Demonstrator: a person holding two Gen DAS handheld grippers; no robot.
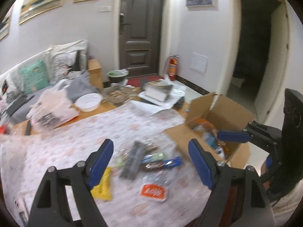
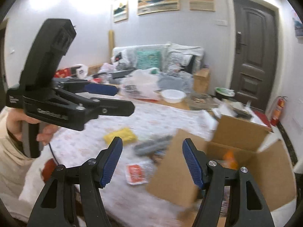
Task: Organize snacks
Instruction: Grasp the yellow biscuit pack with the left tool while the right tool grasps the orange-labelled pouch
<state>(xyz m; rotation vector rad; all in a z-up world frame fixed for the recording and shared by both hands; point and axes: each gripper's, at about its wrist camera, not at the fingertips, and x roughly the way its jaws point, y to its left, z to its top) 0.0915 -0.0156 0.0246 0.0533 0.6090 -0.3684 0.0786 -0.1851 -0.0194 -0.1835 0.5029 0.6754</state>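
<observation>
The left gripper [image 1: 151, 158] has hard black arms and ribbed blue pads. Its jaws stand wide apart with nothing between them. The right gripper [image 2: 152, 160] looks the same, with jaws open about halfway and empty too.

The snacks [image 1: 145, 160] lie in a loose heap on a soft tablecloth [image 1: 79, 143] with a pale pink pattern. They are crinkly, shiny packets: a flat yellow bag [image 1: 103, 185], a long grey one [image 1: 132, 162] and a small orange-and-white one [image 1: 153, 190]. The picture is blurry, so the others are hard to tell apart.

A brown cardboard box [image 1: 225, 117] stands open just beside the heap, with more packets [image 1: 208, 132] inside.
</observation>
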